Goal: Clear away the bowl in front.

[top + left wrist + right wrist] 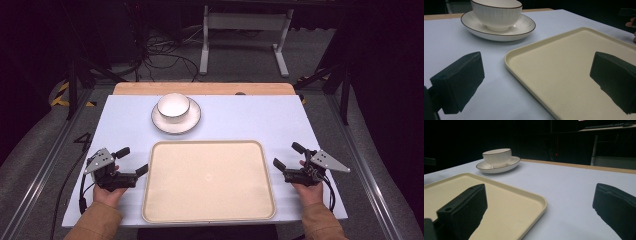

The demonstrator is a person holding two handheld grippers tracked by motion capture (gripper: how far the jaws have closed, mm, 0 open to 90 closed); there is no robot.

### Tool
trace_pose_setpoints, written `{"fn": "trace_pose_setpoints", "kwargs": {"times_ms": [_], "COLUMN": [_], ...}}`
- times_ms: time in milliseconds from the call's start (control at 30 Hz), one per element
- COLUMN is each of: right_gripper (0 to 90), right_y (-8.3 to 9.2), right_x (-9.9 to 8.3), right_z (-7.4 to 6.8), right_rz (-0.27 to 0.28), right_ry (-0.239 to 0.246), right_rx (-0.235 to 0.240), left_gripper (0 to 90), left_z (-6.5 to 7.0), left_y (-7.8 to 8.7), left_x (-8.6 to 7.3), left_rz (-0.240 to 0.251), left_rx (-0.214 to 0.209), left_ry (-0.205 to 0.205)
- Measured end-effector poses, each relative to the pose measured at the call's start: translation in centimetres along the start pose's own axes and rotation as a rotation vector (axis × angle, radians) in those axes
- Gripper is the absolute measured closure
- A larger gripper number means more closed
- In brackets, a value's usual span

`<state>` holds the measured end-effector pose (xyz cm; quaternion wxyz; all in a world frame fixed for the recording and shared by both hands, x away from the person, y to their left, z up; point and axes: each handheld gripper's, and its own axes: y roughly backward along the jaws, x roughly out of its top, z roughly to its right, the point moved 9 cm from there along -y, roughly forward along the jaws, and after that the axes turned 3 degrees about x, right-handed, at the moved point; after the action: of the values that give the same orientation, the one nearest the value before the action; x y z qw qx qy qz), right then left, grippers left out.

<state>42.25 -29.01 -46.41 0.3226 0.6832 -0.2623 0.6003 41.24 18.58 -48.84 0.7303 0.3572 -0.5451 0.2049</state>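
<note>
Dark floor with loose cables and a white metal frame lies behind the table (120, 125), whose pale top has a wooden strip along its far edge. On it, near the front edge and midway between the side edges, lies a cream tray (209, 181) with a raised rim, bare inside. Beyond the tray's far left corner, towards the far edge, a white bowl (173, 105) with a dark rim stands upright in the middle of a white saucer (192, 121); saucer and tray are apart. The left gripper (135, 161) is held in a hand just beside the tray's left edge, low over the table, its jaws spread wide with nothing between them; in the left gripper view one jaw hangs over the table and the other over the tray, whose near corner lies between them. The right gripper (289, 156) is held just off the tray's right edge, its jaws likewise spread wide and holding nothing; in the right gripper view one jaw stands over the tray and the other over bare table.
</note>
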Motion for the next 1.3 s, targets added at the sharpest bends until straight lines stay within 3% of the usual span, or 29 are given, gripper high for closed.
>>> {"fn": "trace_pose_setpoints", "kwargs": {"times_ms": [933,1067,1300], "right_gripper": [0.1,0.1,0.1], "right_y": [0.0,0.0,0.0], "right_x": [0.1,0.1,0.0], "right_z": [-0.1,-0.1,0.0], "right_rz": [-0.002,-0.001,-0.004], "right_ry": [0.011,0.008,0.005], "right_rx": [0.001,0.000,-0.002], "left_gripper": [0.1,0.1,0.2], "left_z": [0.0,-0.1,0.5], "left_y": [0.1,0.4,1.4], "left_x": [0.2,0.7,3.1], "left_rz": [0.014,0.022,0.069], "left_rx": [-0.004,0.008,-0.004], "left_ry": [0.010,0.009,-0.002]}}
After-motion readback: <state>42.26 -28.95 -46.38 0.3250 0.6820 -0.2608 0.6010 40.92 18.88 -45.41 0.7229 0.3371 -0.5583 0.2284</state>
